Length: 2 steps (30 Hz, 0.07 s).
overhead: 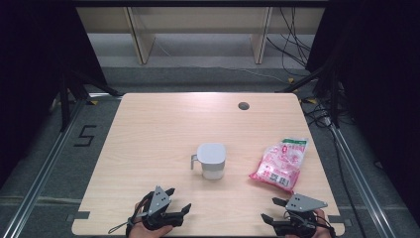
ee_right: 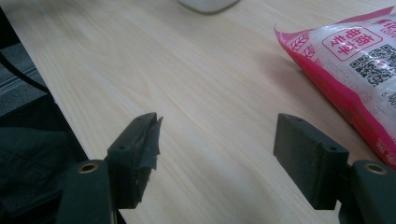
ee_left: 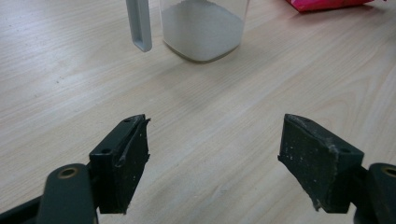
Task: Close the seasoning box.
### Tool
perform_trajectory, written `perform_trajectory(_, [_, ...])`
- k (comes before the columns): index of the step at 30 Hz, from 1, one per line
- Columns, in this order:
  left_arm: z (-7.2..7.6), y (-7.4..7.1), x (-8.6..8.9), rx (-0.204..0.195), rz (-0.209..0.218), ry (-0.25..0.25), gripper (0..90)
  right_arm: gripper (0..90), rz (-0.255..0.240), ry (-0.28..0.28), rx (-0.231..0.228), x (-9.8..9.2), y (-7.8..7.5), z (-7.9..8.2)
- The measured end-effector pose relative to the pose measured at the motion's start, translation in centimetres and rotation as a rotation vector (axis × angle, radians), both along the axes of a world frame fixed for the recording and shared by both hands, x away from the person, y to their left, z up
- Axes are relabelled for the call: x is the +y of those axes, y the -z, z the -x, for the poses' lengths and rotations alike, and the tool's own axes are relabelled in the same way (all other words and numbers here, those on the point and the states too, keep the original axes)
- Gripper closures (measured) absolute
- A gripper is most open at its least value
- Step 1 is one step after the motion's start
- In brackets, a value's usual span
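High view: both hands rest low at the near table (overhead: 148, 124) edge, the left gripper (overhead: 174, 202) and right gripper (overhead: 270, 209) each pointing forward with jaws spread, empty. One lidded jug (overhead: 212, 159) stands mid-table, one pink bag (overhead: 280, 163) lies to its right. Left gripper view: spread jaws face the jug (ee_left: 203, 28) holding white powder. Right gripper view: open jaws sit just beside the bag (ee_right: 355, 70).
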State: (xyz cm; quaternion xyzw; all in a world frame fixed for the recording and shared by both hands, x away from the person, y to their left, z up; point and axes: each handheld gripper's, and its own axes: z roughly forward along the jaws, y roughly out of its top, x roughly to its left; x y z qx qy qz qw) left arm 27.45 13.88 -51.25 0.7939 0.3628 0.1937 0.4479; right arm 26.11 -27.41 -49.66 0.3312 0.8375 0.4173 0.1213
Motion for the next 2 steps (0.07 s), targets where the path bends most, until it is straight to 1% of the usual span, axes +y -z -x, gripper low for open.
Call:
perform_trajectory(1, [-0.08, 0.13, -0.09, 0.002, 0.020, 0.006, 23.3, 31.8, 0.002, -0.002, 0.001, -0.01, -0.02, 0.00])
perform_trajectory(2, [-0.13, 0.10, 0.03, 0.006, 0.006, 0.006, 23.3, 31.8, 0.000, -0.001, 0.001, 0.00, -0.01, 0.02])
